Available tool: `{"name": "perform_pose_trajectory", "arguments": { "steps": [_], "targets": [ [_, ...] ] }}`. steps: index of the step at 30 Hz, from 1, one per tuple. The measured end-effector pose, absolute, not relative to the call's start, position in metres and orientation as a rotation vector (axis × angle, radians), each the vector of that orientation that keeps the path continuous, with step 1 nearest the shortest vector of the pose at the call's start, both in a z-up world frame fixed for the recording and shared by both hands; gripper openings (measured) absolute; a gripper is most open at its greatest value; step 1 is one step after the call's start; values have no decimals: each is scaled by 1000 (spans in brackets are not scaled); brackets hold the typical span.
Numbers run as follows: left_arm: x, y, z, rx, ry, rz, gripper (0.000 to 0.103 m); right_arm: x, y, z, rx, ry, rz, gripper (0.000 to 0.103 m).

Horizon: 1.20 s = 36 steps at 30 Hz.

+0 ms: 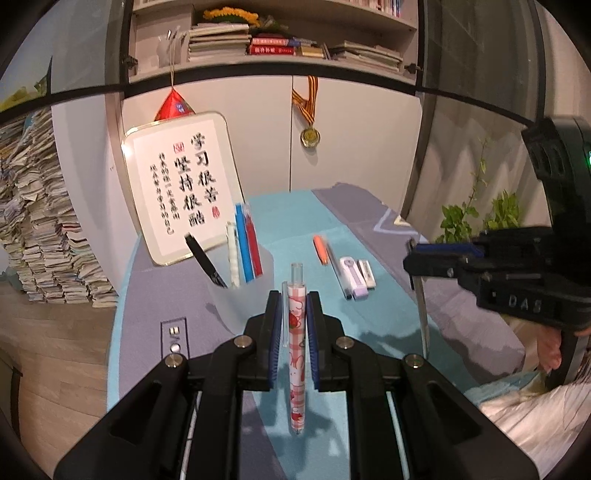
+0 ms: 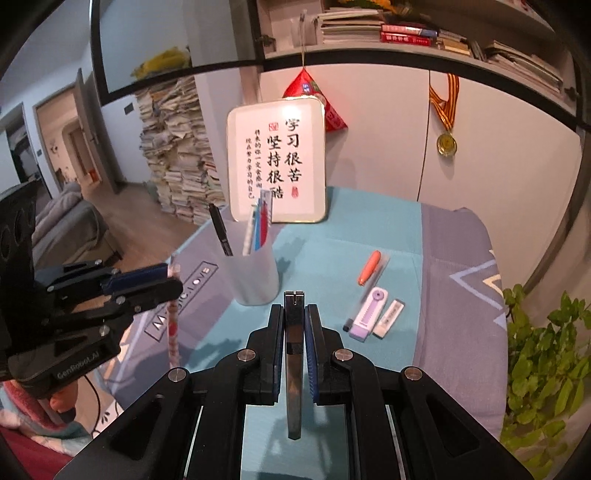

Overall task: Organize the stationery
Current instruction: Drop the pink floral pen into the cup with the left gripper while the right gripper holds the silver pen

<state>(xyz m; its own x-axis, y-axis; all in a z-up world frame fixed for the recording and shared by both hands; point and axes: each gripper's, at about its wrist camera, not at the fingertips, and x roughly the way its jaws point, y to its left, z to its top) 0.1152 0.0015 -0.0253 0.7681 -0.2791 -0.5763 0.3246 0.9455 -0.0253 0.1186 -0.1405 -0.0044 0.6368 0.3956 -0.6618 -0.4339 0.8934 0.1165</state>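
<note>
A: Near the frosted plastic pen cup point(image 2: 255, 271), what do the grippers hold?
B: The left gripper point(image 1: 292, 306) clamps a pink patterned pen point(image 1: 297, 354); the right gripper point(image 2: 294, 319) clamps a flat grey metal blade point(image 2: 293, 373), both above the teal mat point(image 2: 332, 258).

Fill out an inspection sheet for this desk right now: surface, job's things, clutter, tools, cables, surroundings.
Surface: teal and grey desk mat.
Job's things: frosted pen cup holds a black pen and coloured pens; orange pen, purple-white correction tape and white eraser lie on the mat.
Clutter: framed calligraphy sign behind the cup.
Tools: left tool shut on a pink patterned pen; right tool shut on a metal ruler.
Cables: a thin dark cable at the desk's left edge.
Surroundings: paper stack, bookshelf, medal, plant.
</note>
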Motion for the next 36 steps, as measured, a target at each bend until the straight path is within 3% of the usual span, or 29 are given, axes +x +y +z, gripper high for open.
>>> {"name": "perform_pose_trajectory", "arguments": {
  "steps": [18,36],
  "targets": [
    [174,27,25,-30,419,-215,12,121,-143,-4,-20,738,470,11],
    [225,31,-7,-35,377,-118,12,138,-146,-10,16,731,492,11]
  ]
}}
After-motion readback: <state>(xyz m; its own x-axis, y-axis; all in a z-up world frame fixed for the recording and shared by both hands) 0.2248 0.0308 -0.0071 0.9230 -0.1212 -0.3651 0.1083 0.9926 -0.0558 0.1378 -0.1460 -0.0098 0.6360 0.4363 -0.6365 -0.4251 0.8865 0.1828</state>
